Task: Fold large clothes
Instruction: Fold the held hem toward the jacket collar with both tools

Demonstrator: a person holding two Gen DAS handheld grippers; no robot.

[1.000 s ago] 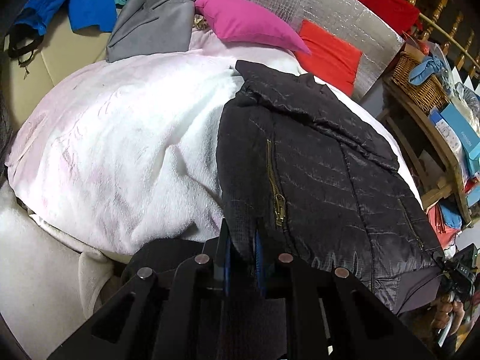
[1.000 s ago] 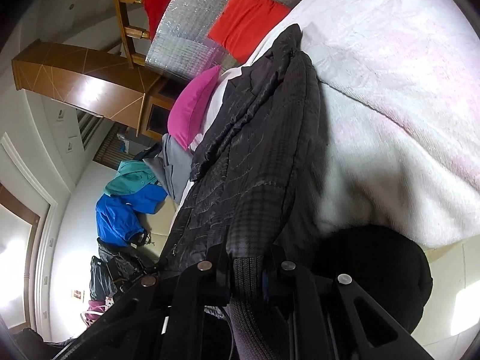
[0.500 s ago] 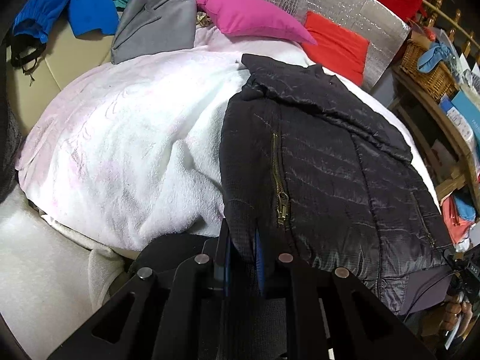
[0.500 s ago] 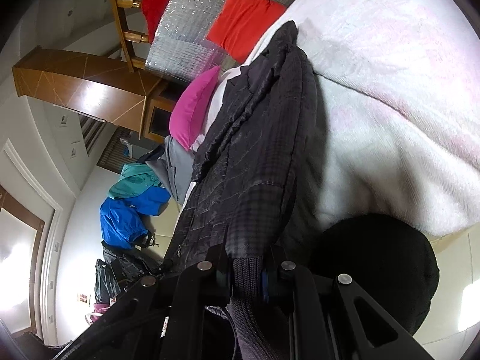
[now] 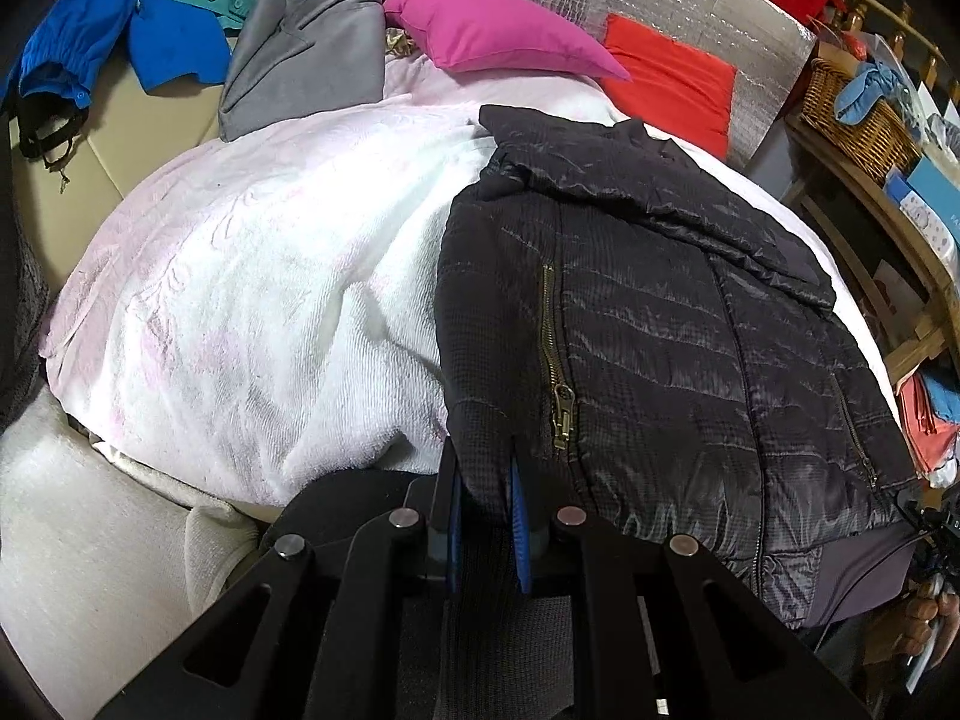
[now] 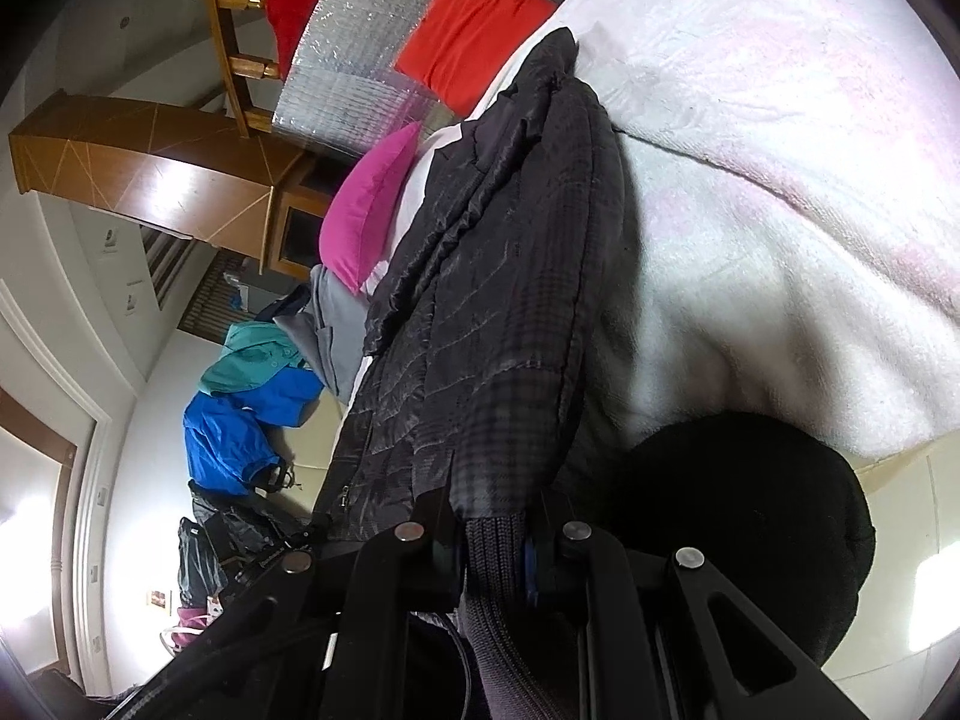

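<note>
- The left gripper (image 5: 483,492) has its jaws clamped on the hem of the black quilted jacket (image 5: 648,324), just left of the brass zipper (image 5: 557,360).
- The right gripper (image 6: 493,531) has its jaws pressed together on the ribbed knit edge of the same jacket (image 6: 498,300).
- Ahead of both jaws, the jacket lies spread on a white towel blanket (image 5: 252,276).
- Beyond the jacket, far from the jaws, are a pink pillow (image 5: 498,30) and a red cushion (image 5: 666,84).
</note>
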